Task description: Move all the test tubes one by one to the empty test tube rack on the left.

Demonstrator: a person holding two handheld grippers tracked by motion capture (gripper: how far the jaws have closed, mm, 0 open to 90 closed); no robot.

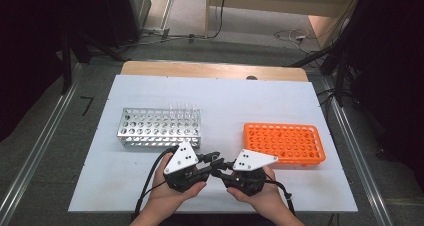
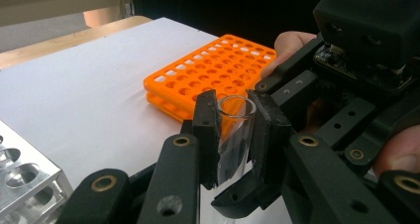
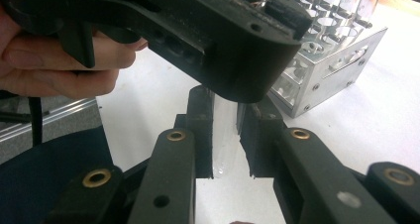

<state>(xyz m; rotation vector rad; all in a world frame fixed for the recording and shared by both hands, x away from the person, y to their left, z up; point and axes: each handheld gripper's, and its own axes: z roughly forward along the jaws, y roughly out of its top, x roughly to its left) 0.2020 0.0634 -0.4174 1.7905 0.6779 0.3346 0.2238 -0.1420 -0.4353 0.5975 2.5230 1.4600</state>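
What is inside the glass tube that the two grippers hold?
The glass tube looks empty: its open mouth and clear wall show no liquid, and its round bottom in the right gripper view shows none either. The black jaws cover parts of its sides, hiding the wall there.

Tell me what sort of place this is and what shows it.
Probably a lab-style test bench set up for recording. A metal rack with clear tubes and an orange rack sit on a white table, both grippers pinch one glass test tube, and cables trail over the floor behind.
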